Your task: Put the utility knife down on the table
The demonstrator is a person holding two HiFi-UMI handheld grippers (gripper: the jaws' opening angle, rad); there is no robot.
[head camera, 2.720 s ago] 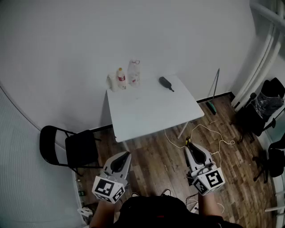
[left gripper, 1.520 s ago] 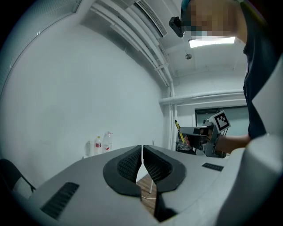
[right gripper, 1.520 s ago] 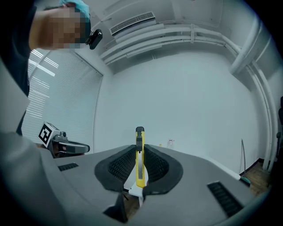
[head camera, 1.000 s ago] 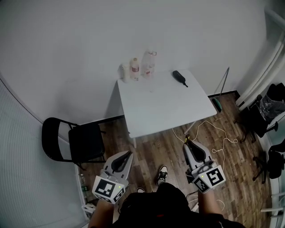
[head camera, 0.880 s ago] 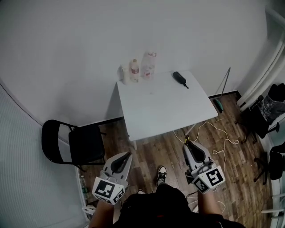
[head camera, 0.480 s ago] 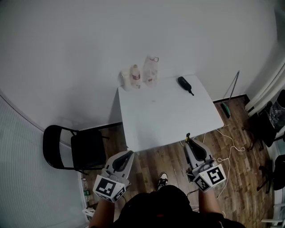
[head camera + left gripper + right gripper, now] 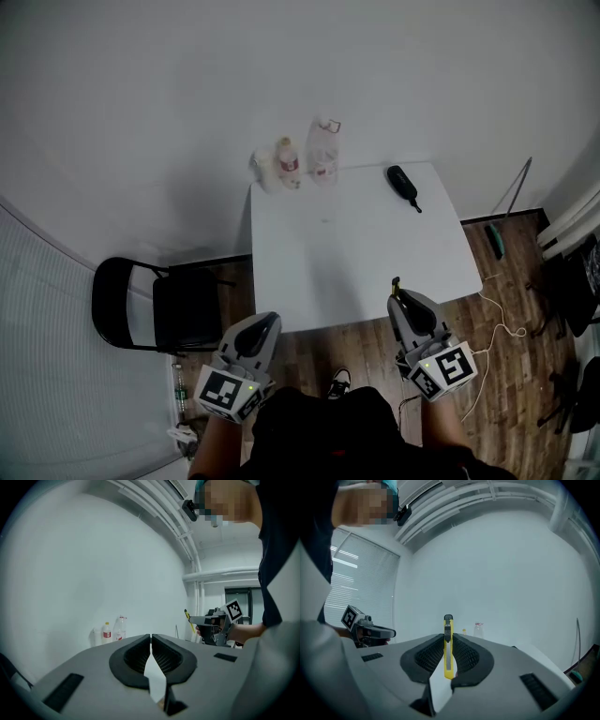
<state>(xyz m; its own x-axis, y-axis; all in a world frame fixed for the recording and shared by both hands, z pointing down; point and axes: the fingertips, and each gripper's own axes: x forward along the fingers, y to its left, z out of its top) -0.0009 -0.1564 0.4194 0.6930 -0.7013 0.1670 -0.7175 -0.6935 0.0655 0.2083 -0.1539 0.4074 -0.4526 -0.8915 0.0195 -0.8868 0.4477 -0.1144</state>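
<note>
The right tongs (image 7: 399, 296) are clamped on the yellow utility knife (image 7: 448, 645), which stands on edge between the ribbed pads with its dark-capped tip poking out past them. It is in the air, not set down; in the head view its tip shows against the near right edge of the white worktop (image 7: 352, 248). The left tongs (image 7: 151, 637) are closed together with nothing in them, held off the worktop's near left corner above the wooden floor (image 7: 309, 342). At the worktop's far edge stand three bottles (image 7: 289, 164) by the wall, with a black handled object (image 7: 404, 186) lying well apart to their right. A black folding chair (image 7: 141, 309) stands beside the worktop on the left.
</note>
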